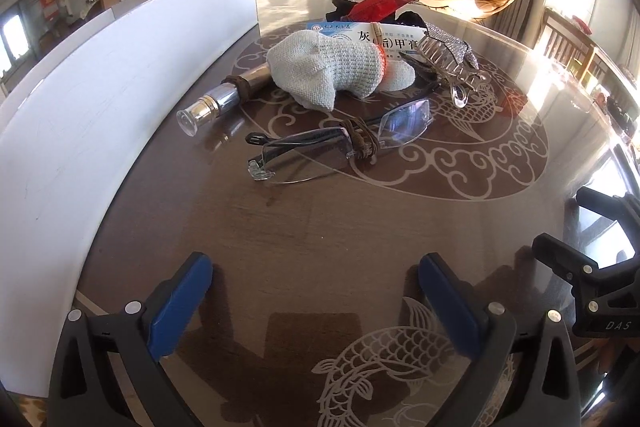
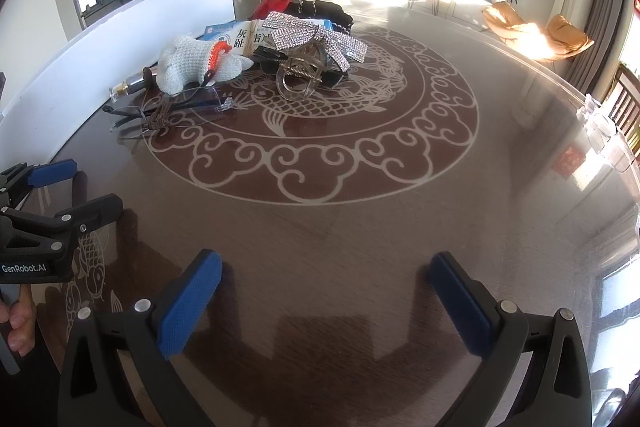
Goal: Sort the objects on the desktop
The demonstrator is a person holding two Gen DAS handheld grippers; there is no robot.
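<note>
A pile of objects lies on the round glass-topped table (image 1: 304, 227): a grey knit glove (image 1: 332, 67), glasses (image 1: 340, 143) with a brown cord, a silver bottle (image 1: 216, 103), a medicine box (image 1: 384, 37), a clear hair claw (image 1: 448, 67) with a rhinestone bow, a red packet (image 1: 380, 3). In the right wrist view I see the glove (image 2: 188, 65), glasses (image 2: 168, 109), claw (image 2: 300, 77) and bow (image 2: 312, 39). My left gripper (image 1: 316, 291) is open and empty, short of the glasses. My right gripper (image 2: 326, 291) is open and empty, well short of the pile.
A white board (image 1: 100, 87) stands along the table's left side. The right gripper's body (image 1: 600, 279) shows at the right of the left view; the left gripper (image 2: 44, 211) shows at the left of the right view. A clear plastic piece (image 2: 600, 131) sits at the table's right edge.
</note>
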